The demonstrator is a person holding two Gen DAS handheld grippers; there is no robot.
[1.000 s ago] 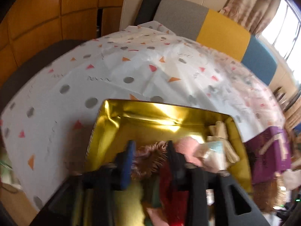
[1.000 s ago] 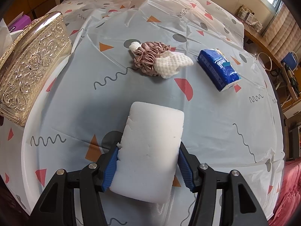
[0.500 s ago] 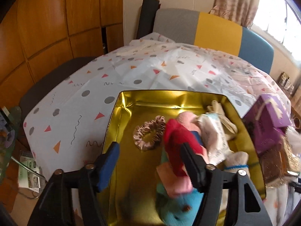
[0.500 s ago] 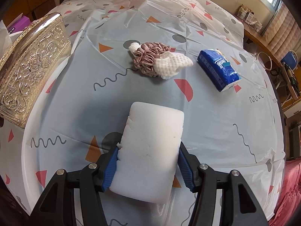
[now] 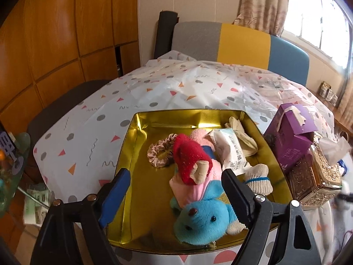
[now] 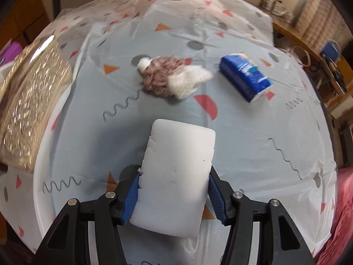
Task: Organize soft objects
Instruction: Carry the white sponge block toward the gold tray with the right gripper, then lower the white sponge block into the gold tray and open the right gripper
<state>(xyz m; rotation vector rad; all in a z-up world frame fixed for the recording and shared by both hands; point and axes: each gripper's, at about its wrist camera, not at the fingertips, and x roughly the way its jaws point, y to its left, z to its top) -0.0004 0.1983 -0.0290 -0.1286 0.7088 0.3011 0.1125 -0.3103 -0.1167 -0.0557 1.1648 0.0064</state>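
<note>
Sorting: we judge it roughly half done.
Gold tray [image 5: 132, 145]: near the table's left edge; holds the scrunchie [image 5: 160, 152], plush toys [image 5: 198, 190], a sock [image 5: 259, 177], a wipes pack [image 5: 231, 152].
Left gripper [image 5: 174, 195]: above the tray, jaws opening, nothing between them.
Right gripper [image 6: 173, 193]: clamped on the white sponge [image 6: 176, 174], mid-table.
Left to do: sponge, brown scrunchie with white cloth [image 6: 171, 79], blue tissue pack [image 6: 245, 76] towards the far right edge.

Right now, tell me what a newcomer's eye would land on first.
The gold tin beneath the left gripper, heaped with soft toys, a blue plush nearest; the jaws are opening with nothing held. Next, the white sponge squeezed in the right gripper above the table.
</note>
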